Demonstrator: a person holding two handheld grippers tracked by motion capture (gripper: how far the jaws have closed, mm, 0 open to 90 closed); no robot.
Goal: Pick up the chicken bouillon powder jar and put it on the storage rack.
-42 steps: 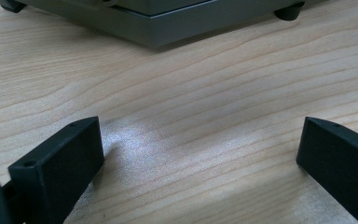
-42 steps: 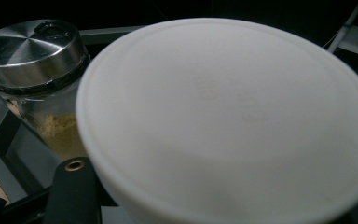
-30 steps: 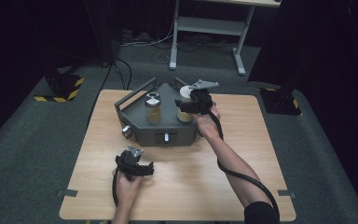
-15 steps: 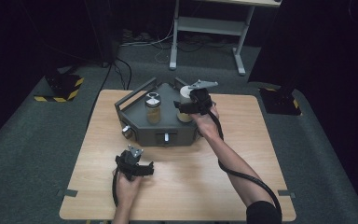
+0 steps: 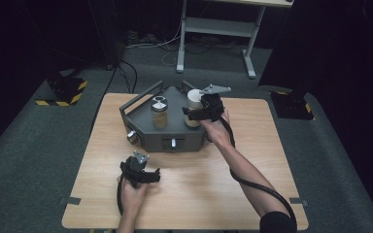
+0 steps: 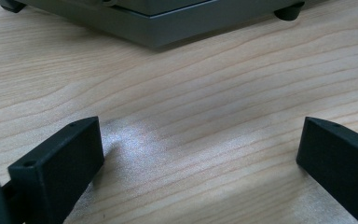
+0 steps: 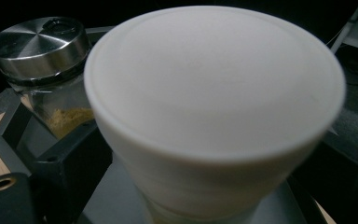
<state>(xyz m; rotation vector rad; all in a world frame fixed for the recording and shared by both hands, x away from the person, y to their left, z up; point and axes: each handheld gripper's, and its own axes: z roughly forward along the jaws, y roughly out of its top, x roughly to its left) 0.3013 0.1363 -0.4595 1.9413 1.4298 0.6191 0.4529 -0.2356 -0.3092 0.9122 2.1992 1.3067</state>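
A jar with a wide white lid (image 7: 214, 84) stands on the right side of a grey angular tray (image 5: 170, 141). My right gripper (image 5: 194, 114) reaches to it from the right. Its jaws have just been opening; the jar stands between them, and the black fingers (image 7: 70, 163) sit beside its body below the lid without squeezing it. Left of it a glass jar with a steel lid (image 5: 159, 111) holds yellow powder (image 7: 70, 119). My left gripper (image 5: 150, 175) rests low over the wooden table (image 6: 191, 93) in front of the tray, open, with bare wood between its jaws.
The tray has a raised bar handle (image 5: 141, 99) at its back left and small knobs (image 5: 174, 143) on its front face. Its front edge (image 6: 154, 23) lies just beyond my left gripper. A white desk frame (image 5: 218, 34) stands on the floor behind the table.
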